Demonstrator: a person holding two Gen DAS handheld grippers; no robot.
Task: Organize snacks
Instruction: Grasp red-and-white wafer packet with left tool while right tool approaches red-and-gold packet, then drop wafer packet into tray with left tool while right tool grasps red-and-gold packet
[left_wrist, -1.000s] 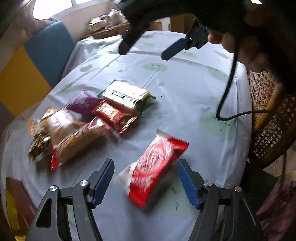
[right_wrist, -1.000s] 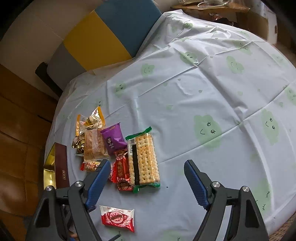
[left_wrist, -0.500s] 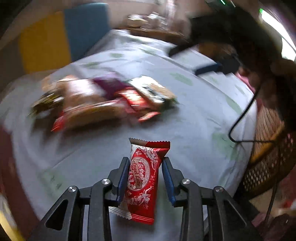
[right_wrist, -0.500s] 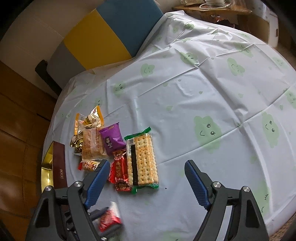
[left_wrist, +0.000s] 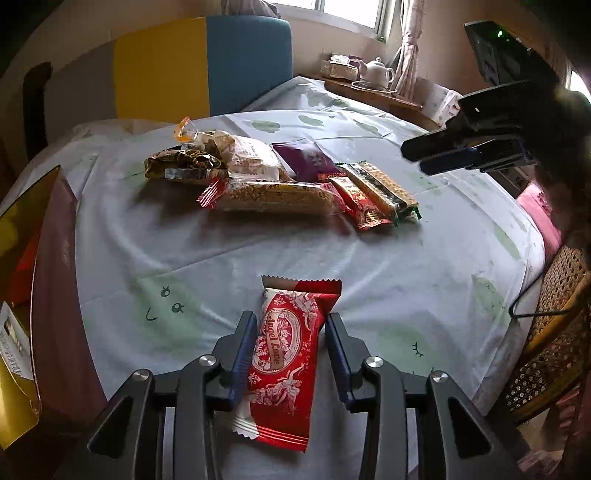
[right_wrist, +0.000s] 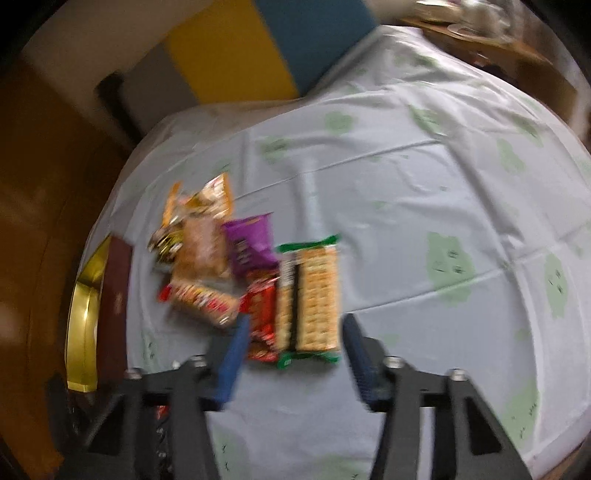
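A red and white snack packet (left_wrist: 284, 354) stands lengthwise between the pads of my left gripper (left_wrist: 289, 319), over the pale green-printed tablecloth (left_wrist: 369, 266). The pads press its sides, though the jaws are opening slightly. A pile of snacks lies beyond: a green-edged cracker pack (left_wrist: 384, 188) (right_wrist: 314, 295), a red bar (left_wrist: 362, 206), a purple pouch (left_wrist: 306, 162) and a long peanut bar (left_wrist: 273, 197). My right gripper (right_wrist: 295, 321) hovers above the near end of the cracker pack, its jaws closing with nothing between them. It also shows at the upper right of the left wrist view (left_wrist: 443, 155).
A gold and maroon box (left_wrist: 51, 295) (right_wrist: 114, 302) lies open at the table's left edge. A wicker chair (left_wrist: 554, 332) stands at the right. A teapot (left_wrist: 376, 70) sits on a side table behind. A yellow and blue seat back (left_wrist: 199, 62) rises past the far edge.
My left gripper shut on the red and white packet and swung round with it toward the box side. My right gripper narrowed and moved closer over the cracker pack; its view is blurred.
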